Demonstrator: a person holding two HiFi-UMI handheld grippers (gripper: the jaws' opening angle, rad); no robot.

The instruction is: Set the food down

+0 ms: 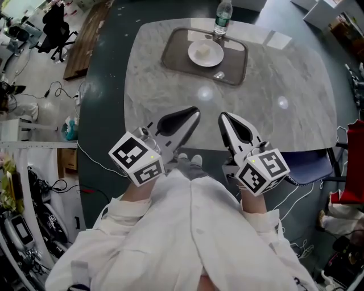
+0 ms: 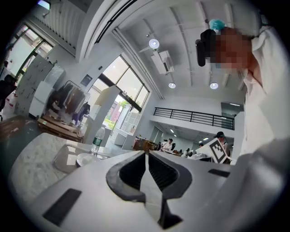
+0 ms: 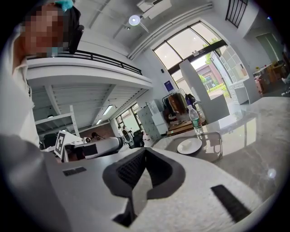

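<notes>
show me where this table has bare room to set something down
Free: table left and right of the tray, and the wide strip nearer than it. Crowded: the tray with its plate, bottle at its far edge.

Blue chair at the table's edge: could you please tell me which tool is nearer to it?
Right. The right tool hangs just beside the blue chair; the left tool is farther off, on the far side of the right one.

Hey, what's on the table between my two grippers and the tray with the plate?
Nothing: in the head view only bare marble tabletop lies between the left gripper, the right gripper and the tray.
</notes>
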